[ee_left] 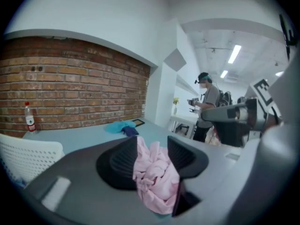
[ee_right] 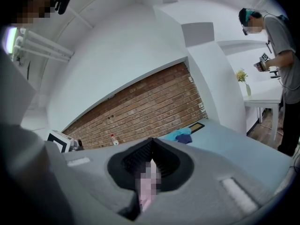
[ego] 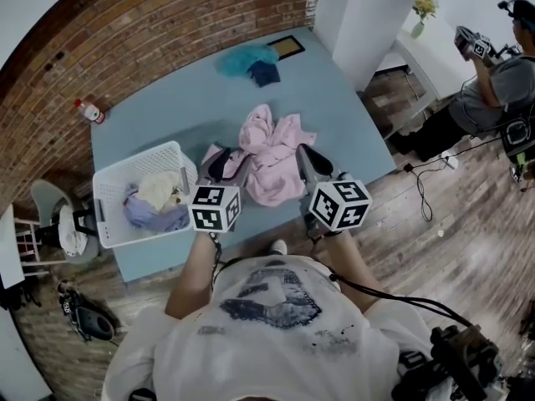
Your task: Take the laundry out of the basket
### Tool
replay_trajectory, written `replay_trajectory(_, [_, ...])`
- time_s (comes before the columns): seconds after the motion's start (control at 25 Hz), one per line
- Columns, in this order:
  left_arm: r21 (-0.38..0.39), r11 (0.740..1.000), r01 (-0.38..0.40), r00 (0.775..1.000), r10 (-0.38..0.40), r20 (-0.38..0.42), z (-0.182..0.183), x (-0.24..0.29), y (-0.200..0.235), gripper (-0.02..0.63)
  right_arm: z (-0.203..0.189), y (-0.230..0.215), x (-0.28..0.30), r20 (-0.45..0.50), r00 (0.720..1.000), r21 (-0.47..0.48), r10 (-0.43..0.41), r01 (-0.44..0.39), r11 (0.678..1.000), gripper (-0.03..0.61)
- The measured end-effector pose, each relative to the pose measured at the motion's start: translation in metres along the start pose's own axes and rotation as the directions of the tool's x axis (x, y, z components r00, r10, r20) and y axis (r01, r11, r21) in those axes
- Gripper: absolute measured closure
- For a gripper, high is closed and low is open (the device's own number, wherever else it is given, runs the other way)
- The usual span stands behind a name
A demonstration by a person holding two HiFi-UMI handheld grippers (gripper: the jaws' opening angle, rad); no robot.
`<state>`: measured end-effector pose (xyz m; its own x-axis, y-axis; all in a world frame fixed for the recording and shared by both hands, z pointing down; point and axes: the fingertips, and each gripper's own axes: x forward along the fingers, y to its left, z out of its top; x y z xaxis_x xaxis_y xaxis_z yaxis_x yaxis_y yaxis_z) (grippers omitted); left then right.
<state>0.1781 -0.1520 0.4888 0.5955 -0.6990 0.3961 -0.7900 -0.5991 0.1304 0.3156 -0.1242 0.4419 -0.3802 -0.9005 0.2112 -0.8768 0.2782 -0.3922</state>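
Observation:
A pink garment (ego: 272,161) lies bunched over the near middle of the blue table (ego: 175,98), held at both sides. My left gripper (ego: 224,164) is shut on its left part; in the left gripper view a thick wad of the pink garment (ee_left: 154,179) fills the gap in the left gripper (ee_left: 152,146). My right gripper (ego: 306,162) is shut on the right edge, and the right gripper (ee_right: 152,149) shows a thin fold of the pink garment (ee_right: 148,184) pinched between nearly closed jaws. The white laundry basket (ego: 113,182) stands at my left with cream and lavender clothes (ego: 159,200) in it.
A teal cloth and a dark blue cloth (ego: 251,59) lie at the table's far end beside a flat framed item (ego: 287,47). A bottle (ego: 90,111) stands by the brick wall. Another person (ego: 493,82) stands at the far right. A chair (ego: 58,224) sits left of the basket.

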Motion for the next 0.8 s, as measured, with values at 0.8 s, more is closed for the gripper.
replay_trajectory(0.8, [0.002,0.996,-0.093,0.983,0.092,0.157,0.031,-0.02,0.011,0.623,0.002,0.014,0.002,-0.008,0.999,-0.024,0.047,-0.047,0.999,0.581])
